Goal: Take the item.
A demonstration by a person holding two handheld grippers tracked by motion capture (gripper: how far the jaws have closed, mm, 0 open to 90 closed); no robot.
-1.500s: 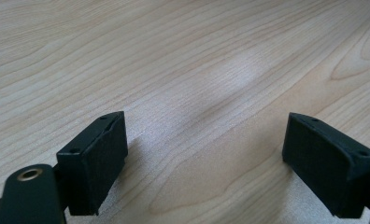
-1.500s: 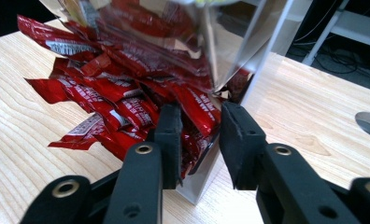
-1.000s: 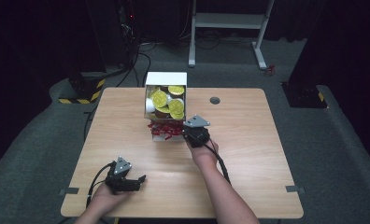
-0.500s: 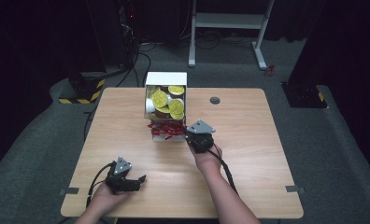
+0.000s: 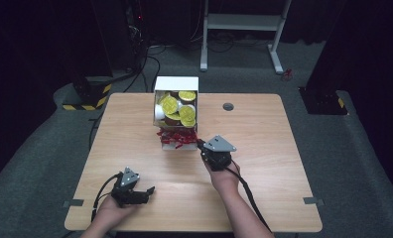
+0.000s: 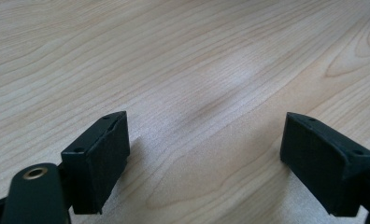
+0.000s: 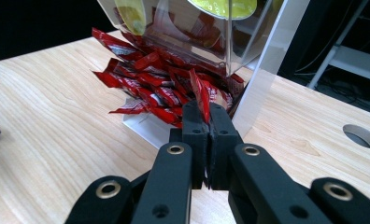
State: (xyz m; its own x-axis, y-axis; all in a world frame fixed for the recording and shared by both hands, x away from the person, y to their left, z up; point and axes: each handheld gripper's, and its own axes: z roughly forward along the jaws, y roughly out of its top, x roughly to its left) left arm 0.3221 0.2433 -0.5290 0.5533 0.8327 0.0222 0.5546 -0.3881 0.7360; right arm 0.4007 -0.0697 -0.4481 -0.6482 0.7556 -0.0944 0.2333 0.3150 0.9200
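**Right gripper pinches a red packet at the dispenser's mouth**

A clear-fronted white dispenser point(image 5: 176, 110) stands on the worktop point(image 5: 284, 163) near the middle of its far edge. Its upper part holds yellow-lidded cups point(image 5: 186, 95); red packets point(image 7: 150, 86) spill from the open tray at its foot, on the side facing the person.

The right gripper point(image 7: 206, 122) is at that tray, its jaws closed nearly flat on one red packet point(image 7: 201, 100), caught by its lower end so the rest stands up between the jaw tips. In the high view the same gripper point(image 5: 202, 147) sits just beside the pile's right end.

The left gripper point(image 6: 206, 154) rests near the worktop's near-left corner, jaws spread wide with nothing between them, bare wood beneath.

The packet looks thin, light and crinkly, probably glossy film, so it may slide out of a weak pinch or drag neighbours along. A hold on the flat sealed end, as here, seems soundest; squeezing the filled middle risks bursting it. The pile is loose, so a slow straight pull should free one packet cleanly.
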